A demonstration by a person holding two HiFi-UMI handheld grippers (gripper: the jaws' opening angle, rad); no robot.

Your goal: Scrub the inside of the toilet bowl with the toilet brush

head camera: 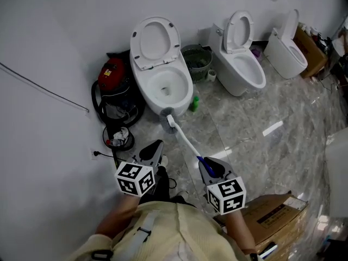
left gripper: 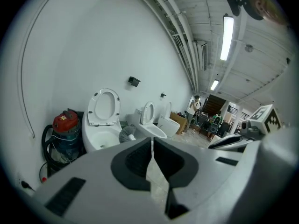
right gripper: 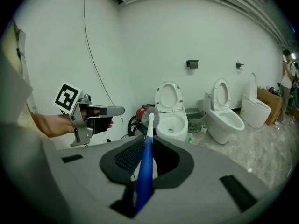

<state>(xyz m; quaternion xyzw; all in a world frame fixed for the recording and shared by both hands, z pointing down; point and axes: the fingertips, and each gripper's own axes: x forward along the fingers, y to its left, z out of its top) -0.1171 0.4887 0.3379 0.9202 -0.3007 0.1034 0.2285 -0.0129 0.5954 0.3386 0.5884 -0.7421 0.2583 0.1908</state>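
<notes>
So the person has the toilet brush (head camera: 182, 136) picked up, but going by this shot the actual scrubbing hasn't started. The right gripper (head camera: 205, 162) has its jaws clamped tight on the blue end of the handle, which shows really clearly in the right gripper view. The white shaft runs out ahead to the grey bristle head (head camera: 167, 118).

That head is hanging just outside the front rim of the nearest toilet bowl (head camera: 179, 84), on the person's side, not down inside it. The seat and lid (head camera: 155, 39) are flipped up against the wall, so the way in is open.

The left gripper (head camera: 155, 149) is held out beside the right one. Its jaws are nearly together, just a thin slit between them, with nothing in there.

Looks like the grab is done and what's left is pretty much the whole job: lift the head over the rim, get it down in and work it round the inside. No way to tell from here if the bowl is dirty.

A red vacuum (head camera: 111, 74) sits by the wall to the left of the toilet, and a wire basket (head camera: 197, 61) to its right.
</notes>
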